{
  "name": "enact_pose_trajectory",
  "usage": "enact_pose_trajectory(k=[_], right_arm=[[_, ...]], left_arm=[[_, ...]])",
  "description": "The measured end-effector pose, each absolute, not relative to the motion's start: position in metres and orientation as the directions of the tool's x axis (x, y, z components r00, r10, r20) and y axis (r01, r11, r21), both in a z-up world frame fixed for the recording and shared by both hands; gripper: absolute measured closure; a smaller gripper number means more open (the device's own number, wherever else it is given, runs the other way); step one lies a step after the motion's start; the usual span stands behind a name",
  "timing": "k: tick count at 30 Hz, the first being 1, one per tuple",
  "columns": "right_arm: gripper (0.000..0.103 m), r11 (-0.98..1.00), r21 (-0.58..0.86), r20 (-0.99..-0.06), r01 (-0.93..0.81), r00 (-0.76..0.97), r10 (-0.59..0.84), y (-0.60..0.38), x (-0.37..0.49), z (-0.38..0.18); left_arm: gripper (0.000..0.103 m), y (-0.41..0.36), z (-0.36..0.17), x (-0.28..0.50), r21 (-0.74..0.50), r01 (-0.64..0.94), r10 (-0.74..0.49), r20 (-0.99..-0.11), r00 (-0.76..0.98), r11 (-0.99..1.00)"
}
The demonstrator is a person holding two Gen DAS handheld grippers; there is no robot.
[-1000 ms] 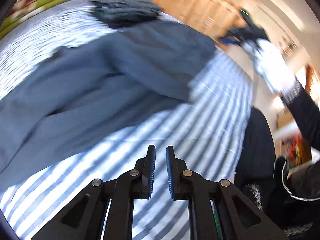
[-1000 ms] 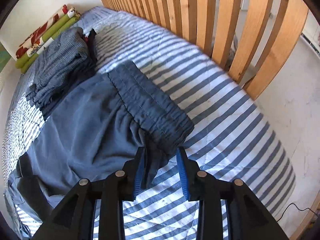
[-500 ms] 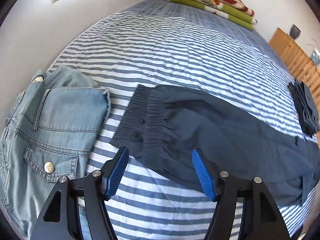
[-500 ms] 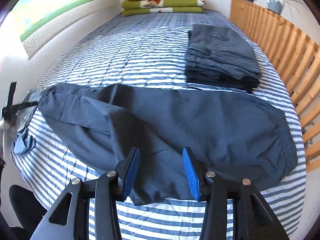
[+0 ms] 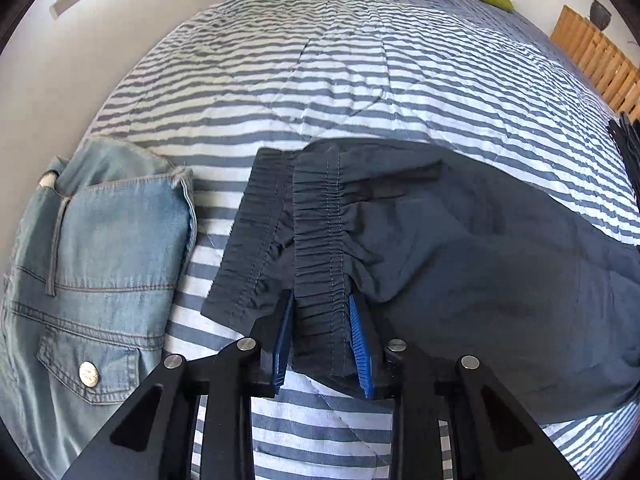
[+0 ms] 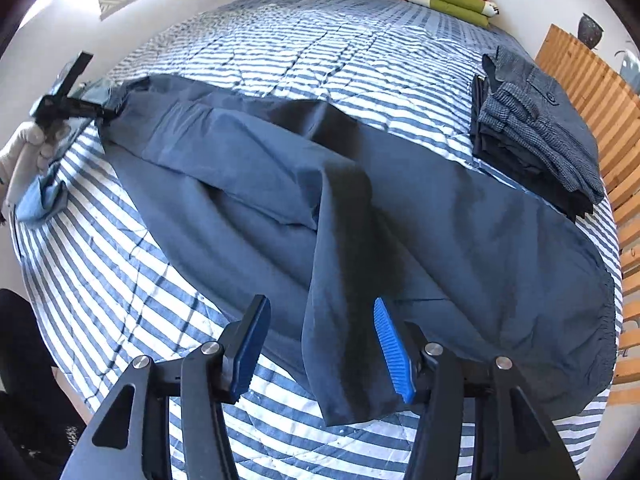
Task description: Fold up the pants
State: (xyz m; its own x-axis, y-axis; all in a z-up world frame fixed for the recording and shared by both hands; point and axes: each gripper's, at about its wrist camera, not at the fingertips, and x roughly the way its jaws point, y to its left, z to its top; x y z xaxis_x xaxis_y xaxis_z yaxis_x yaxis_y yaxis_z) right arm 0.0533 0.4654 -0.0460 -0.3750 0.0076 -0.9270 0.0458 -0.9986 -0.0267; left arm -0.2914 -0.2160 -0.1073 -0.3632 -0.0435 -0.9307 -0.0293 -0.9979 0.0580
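Left gripper (image 5: 320,340): jaws have just been closing, now pinching the gathered cuff (image 5: 320,272) of the pants (image 6: 360,200). Right gripper (image 6: 320,352): jaws have just been opening, spread astride a loose fold, pads clear. Pants lie lengthwise across the striped bed (image 6: 280,40), jeans (image 5: 100,260) just beside the cuff end. Judgement: thin, limp, light cloth; will sag and slide. Best holds: elastic cuffs and waistband.

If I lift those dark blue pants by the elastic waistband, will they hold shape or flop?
The dark blue pants probably flop: thin cloth already lies creased on the striped bedspread. The gathered waistband between the left gripper may stretch, and looks grippable.
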Motion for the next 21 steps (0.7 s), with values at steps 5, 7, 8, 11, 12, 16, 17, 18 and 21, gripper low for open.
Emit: enact_pose_trajectory(k=[5, 7, 8, 11, 12, 16, 17, 18, 21], right_arm=[[0.077, -0.985, -0.142, -0.937, 0.101, -0.335, 0.101, 0.455, 0.058, -0.067], [0.093, -0.984, -0.133, -0.948, 0.115, -0.304, 0.093, 0.457, 0.064, -0.070], [0.093, -0.986, -0.110, -0.952, 0.126, -0.300, 0.068, 0.460, 0.068, -0.069], [0.092, -0.979, -0.068, -0.963, 0.190, -0.270, 0.014, 0.460, 0.080, -0.068], [0.090, -0.978, -0.043, -0.963, 0.205, -0.268, -0.014, 0.461, 0.082, -0.065], [0.068, -0.988, 0.006, -0.931, 0.155, -0.360, -0.062, 0.473, 0.084, -0.036], [0.068, -0.991, 0.015, -0.922, 0.131, -0.383, -0.065, 0.476, 0.082, -0.030], [0.068, -0.992, 0.017, -0.918, 0.129, -0.392, -0.066, 0.475, 0.080, -0.026], [0.068, -0.985, -0.030, -0.911, 0.172, -0.410, -0.044, 0.457, 0.078, -0.024]], left_arm=[[0.074, -0.225, -0.064, -0.315, 0.129, -0.004, -0.114, -0.894, -0.434, -0.992], [0.074, -0.231, -0.057, -0.328, 0.170, 0.010, -0.158, -0.890, -0.428, -0.985], [0.073, -0.233, -0.057, -0.334, 0.203, 0.017, -0.191, -0.886, -0.422, -0.979], [0.060, -0.230, -0.065, -0.340, 0.315, -0.003, -0.288, -0.871, -0.398, -0.949], [0.055, -0.231, -0.065, -0.339, 0.324, -0.007, -0.294, -0.866, -0.403, -0.946], [0.055, -0.237, -0.050, -0.324, 0.285, 0.027, -0.266, -0.851, -0.454, -0.958], [0.055, -0.236, -0.046, -0.318, 0.263, 0.011, -0.238, -0.852, -0.466, -0.965], [0.055, -0.234, -0.042, -0.314, 0.252, -0.008, -0.217, -0.852, -0.476, -0.968], [0.050, -0.236, -0.036, -0.306, 0.207, -0.022, -0.172, -0.861, -0.478, -0.978]])
